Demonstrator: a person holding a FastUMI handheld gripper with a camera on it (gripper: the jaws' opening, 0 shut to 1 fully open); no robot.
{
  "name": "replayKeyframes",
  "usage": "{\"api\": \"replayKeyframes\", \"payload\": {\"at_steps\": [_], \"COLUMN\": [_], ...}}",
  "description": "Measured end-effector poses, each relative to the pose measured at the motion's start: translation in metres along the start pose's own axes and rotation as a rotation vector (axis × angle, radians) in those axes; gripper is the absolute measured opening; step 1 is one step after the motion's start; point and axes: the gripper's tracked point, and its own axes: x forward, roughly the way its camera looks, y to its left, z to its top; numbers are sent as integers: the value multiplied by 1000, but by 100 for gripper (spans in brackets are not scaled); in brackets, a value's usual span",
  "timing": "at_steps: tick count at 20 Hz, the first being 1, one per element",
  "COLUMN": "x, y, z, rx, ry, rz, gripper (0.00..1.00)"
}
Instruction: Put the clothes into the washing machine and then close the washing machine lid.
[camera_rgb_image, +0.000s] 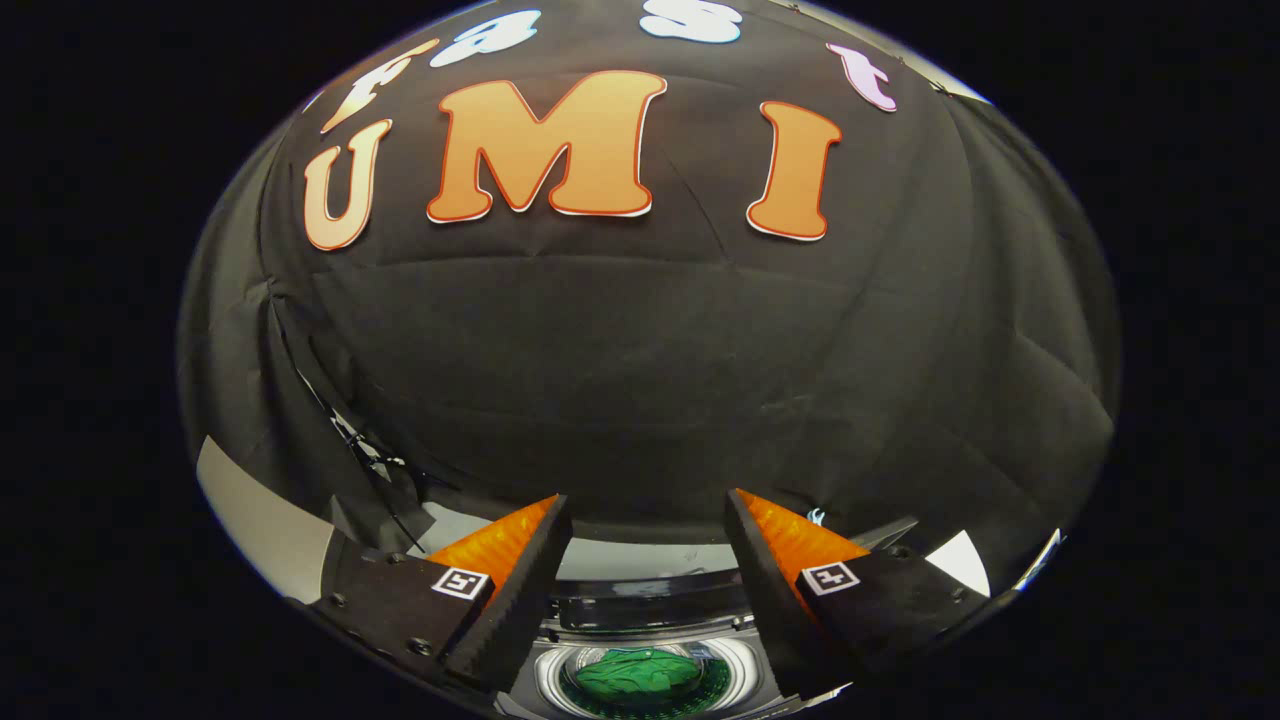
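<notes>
My jaws hang released and empty — crumpled green cloth (640, 673) already lies below them in the round steel washing-machine drum (552, 680); lid comes next.

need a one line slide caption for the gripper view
Open tongs hover above the washing machine, a green garment already in its drum.

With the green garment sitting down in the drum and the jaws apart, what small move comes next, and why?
Probably tilt down toward the washing machine to find its lid. The green garment already lies in the drum, seen between the fingers, and the gripper is open and holds nothing, so only closing the lid seems left.
</notes>
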Motion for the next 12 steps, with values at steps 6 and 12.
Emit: {"api": "replayKeyframes", "payload": {"at_steps": [6, 12], "x": [20, 19], "y": [6, 7], "z": [-15, -27], "rx": [33, 30], "ry": [45, 73], "rz": [17, 21], "gripper": [98, 98]}}
